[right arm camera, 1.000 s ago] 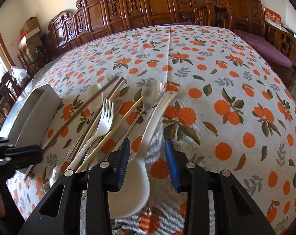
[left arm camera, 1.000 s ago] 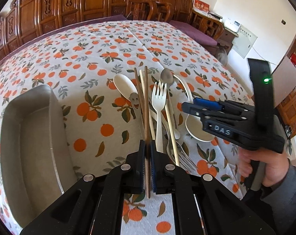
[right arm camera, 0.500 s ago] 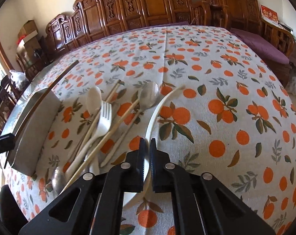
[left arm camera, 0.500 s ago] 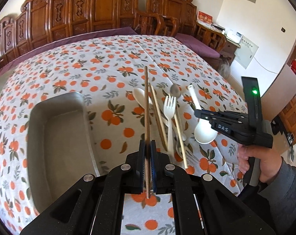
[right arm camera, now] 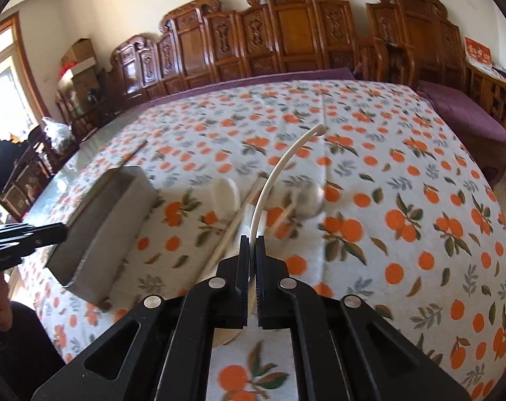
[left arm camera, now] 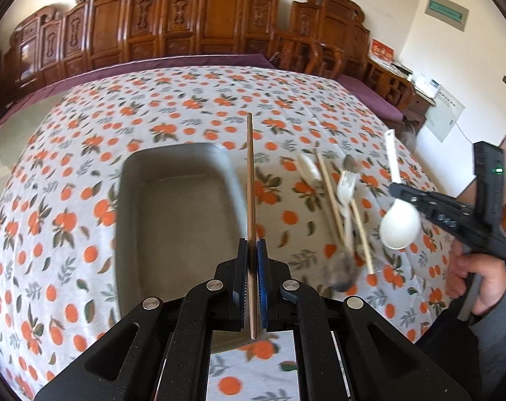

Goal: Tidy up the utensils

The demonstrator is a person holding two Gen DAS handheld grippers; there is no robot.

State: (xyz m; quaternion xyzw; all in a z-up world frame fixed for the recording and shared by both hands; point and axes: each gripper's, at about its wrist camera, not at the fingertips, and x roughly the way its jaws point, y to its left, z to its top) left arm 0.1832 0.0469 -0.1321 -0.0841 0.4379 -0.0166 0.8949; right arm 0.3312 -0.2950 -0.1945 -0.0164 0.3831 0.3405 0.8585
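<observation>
A: Two grippers loaded? Left gripper [left arm camera: 252, 257]?
B: Fingers pinch chopstick [left arm camera: 250, 180], lifted beside tray [left arm camera: 172, 153].
A: Right gripper [right arm camera: 252, 254]?
B: Fingers clamp white ladle [right arm camera: 279, 167] handle, raised off worktop [right arm camera: 403, 173].

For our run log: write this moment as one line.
left gripper: shut on chopstick | right gripper: shut on white ladle | tray: empty

Bright daylight is coming in from a window [right arm camera: 5, 77] on the left. The tablecloth [left arm camera: 193, 107] and utensils [left arm camera: 343, 207] are looking smeared and blurry. The grippers' black fingers are staying sharp. The edges are bending round, with dark corners.
</observation>
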